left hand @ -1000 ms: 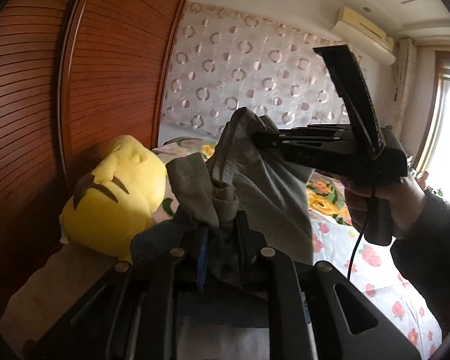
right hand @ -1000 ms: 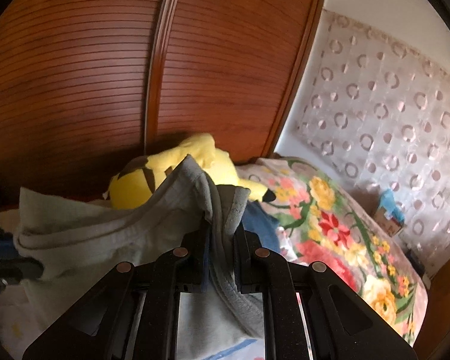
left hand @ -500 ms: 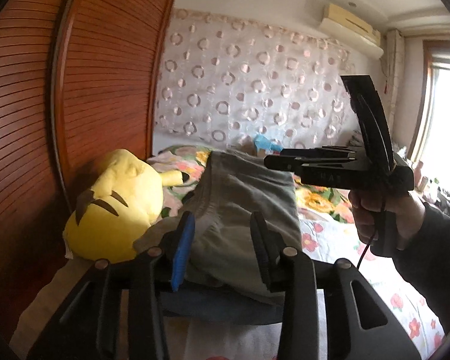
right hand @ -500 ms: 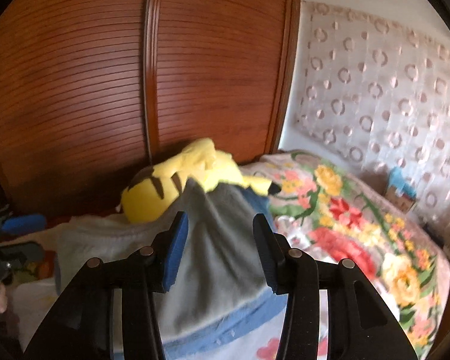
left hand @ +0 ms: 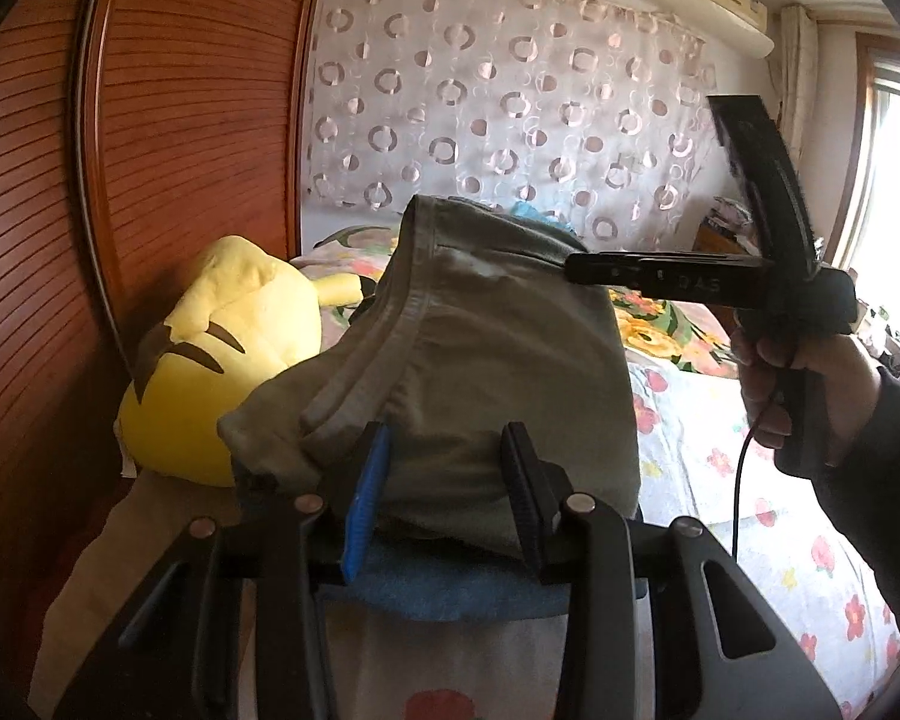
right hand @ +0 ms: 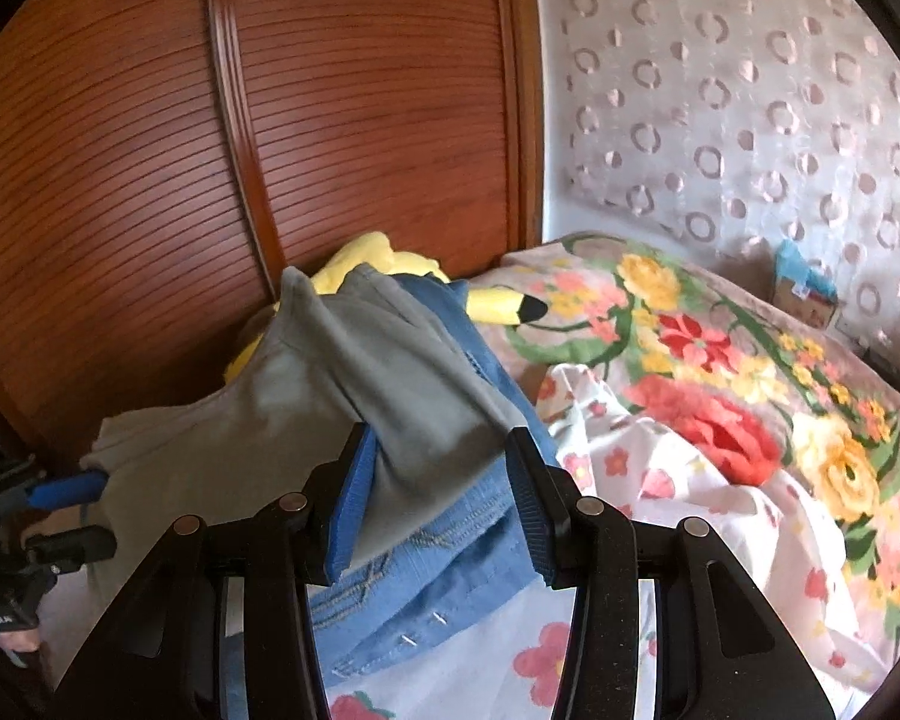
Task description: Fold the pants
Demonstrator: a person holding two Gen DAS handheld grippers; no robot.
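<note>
The folded grey pants [left hand: 486,372] lie on a stack of folded clothes, on top of blue jeans [right hand: 450,564]. They also show in the right wrist view [right hand: 354,396]. My left gripper [left hand: 444,480] is open, its jaws apart just before the pants' near edge. My right gripper [right hand: 438,480] is open too, jaws apart at the pants' other side. In the left wrist view the right gripper [left hand: 582,270] hangs over the pants' far right part. The left gripper's blue fingertip [right hand: 66,489] shows at the left edge of the right wrist view.
A yellow plush toy [left hand: 222,354] lies behind the stack against the brown slatted wardrobe door [right hand: 150,150]. The bed has a floral sheet [right hand: 678,480] and a flowered blanket [right hand: 750,372]. A dotted curtain [left hand: 510,108] hangs at the back.
Both grippers were shut on the grey pants and held them up a second ago. They have since opened and let go; the pants now lie flatter on the stack.
</note>
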